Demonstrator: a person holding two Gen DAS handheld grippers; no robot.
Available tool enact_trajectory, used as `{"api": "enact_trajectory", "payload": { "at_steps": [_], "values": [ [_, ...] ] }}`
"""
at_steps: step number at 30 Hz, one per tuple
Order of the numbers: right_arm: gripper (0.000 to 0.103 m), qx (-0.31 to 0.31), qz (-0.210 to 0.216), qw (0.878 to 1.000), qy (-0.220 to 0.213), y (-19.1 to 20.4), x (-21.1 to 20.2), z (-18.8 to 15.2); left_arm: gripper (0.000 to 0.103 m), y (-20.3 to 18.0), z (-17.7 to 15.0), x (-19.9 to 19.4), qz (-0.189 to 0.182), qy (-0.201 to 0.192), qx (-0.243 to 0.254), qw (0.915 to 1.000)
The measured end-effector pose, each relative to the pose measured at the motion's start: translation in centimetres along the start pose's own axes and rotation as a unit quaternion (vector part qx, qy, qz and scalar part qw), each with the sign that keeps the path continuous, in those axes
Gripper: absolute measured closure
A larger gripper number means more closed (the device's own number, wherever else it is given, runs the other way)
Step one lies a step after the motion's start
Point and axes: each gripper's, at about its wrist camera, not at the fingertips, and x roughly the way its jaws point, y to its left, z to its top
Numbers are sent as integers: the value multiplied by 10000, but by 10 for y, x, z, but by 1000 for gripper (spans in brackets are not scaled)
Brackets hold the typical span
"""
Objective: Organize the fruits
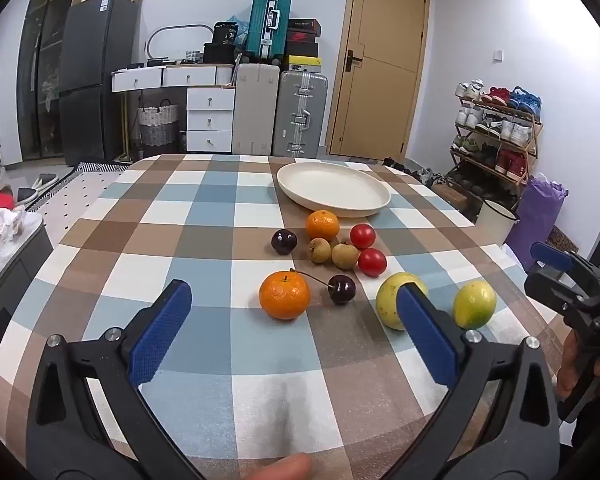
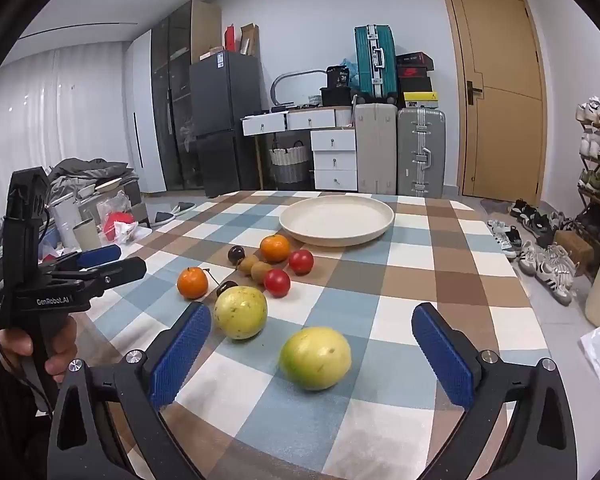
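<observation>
- We hold our left claw (image 1: 292,312) spread wide above the checked bench (image 1: 204,216), nothing between its blue pads.
- Just ahead of it a large orange (image 1: 284,295) lies on the cloth, a dark cherry (image 1: 342,289) just to its right.
- Further back sit another cherry (image 1: 283,241), a smaller orange (image 1: 322,225), two brown fruits (image 1: 333,253) and two red tomatoes (image 1: 367,248), clustered close together.
- Behind them the cream plate (image 1: 333,189) holds no fruit.
- To the right lie two yellow-green fruits (image 2: 315,358).
- Our right claw (image 2: 312,340) is also spread wide, the nearer yellow-green fruit between its pads, untouched.
</observation>
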Motion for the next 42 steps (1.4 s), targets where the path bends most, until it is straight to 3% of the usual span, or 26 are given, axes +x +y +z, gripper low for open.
{"api": "enact_trajectory", "payload": {
  "at_steps": [9, 42],
  "values": [
    [1, 54, 55, 9995, -314, -1, -8, -2, 1, 0, 0, 0, 1, 4, 73, 10000],
    [0, 109, 90, 9996, -262, 2, -8, 1, 1, -5, 1, -7, 53, -32, 192, 9998]
  ]
}}
